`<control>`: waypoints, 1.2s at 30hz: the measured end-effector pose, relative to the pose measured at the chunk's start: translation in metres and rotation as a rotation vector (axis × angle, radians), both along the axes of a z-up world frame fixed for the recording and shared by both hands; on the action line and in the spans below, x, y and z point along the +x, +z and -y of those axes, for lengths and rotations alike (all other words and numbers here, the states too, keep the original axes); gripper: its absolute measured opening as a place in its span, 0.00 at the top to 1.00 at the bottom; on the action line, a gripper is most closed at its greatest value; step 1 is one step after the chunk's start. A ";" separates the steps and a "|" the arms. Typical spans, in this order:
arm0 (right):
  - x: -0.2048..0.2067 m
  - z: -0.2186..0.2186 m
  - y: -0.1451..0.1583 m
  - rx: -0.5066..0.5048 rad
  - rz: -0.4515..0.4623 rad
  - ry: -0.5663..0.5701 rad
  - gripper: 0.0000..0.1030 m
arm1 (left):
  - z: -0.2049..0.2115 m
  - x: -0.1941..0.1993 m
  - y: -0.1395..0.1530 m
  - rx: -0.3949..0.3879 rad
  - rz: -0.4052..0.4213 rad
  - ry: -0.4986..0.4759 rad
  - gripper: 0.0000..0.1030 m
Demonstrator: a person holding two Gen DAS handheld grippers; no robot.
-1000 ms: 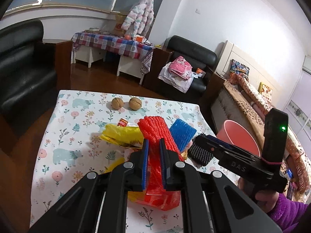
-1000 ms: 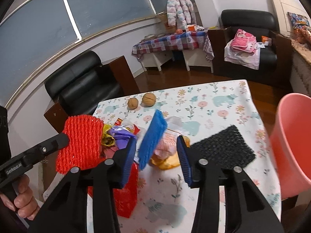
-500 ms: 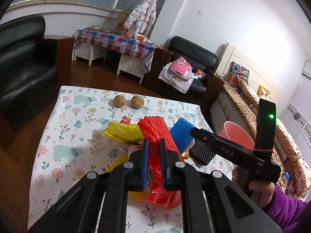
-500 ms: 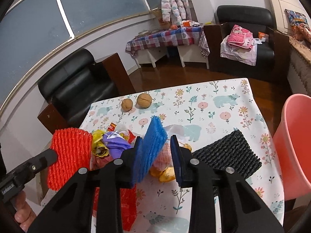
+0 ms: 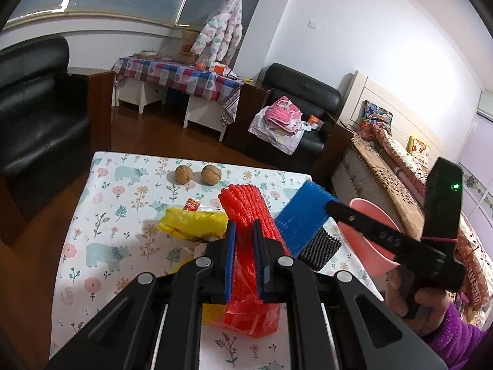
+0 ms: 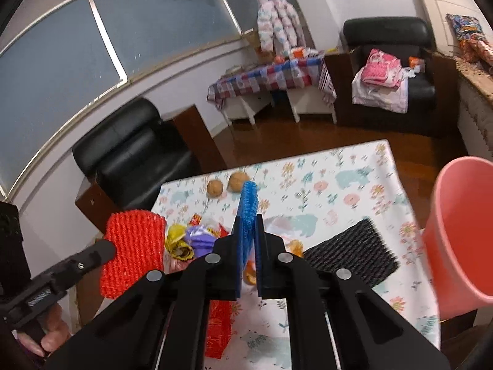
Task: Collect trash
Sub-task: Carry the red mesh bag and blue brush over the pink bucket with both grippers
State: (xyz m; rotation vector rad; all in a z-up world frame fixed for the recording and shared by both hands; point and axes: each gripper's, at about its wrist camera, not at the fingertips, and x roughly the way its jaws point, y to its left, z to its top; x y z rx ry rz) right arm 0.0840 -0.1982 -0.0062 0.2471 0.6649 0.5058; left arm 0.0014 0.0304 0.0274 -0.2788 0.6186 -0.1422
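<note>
Since a second ago your right tool (image 6: 249, 248) has closed its jaws onto the blue foam net (image 6: 248, 212), which stood loose between them then, and has carried it up off the bench (image 5: 101, 246); it is now clenched on that net, which stands on edge and pokes forward past the pads. Your left tool (image 5: 244, 251) has kept its place and grips the red foam net (image 5: 246, 212) as before, the net's long axis running straight ahead along the fingers, above the red bag (image 5: 251, 317). Going rightward, the yellow bag (image 5: 192, 223) and other wrappers lie on the bench by the red net, the black foam net (image 6: 351, 252) lies flat to the right of the blue one, and the pink bin (image 6: 459, 231) stands off the bench's right edge. The bin lies to the right of both tools, nearer your right hand, so I judge the blue net goes in first with a swing to the right.
</note>
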 end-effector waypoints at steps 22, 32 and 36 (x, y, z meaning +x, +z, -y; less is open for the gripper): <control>-0.025 0.117 0.014 -0.034 0.050 -0.329 0.93 | 0.109 0.041 0.024 0.041 0.026 -0.195 0.90; -0.025 0.162 0.009 -0.025 0.062 -0.424 0.93 | 0.158 0.063 0.026 0.086 0.019 -0.252 0.90; -0.025 0.176 0.005 -0.025 0.063 -0.457 0.93 | 0.177 0.073 0.025 0.104 0.014 -0.270 0.90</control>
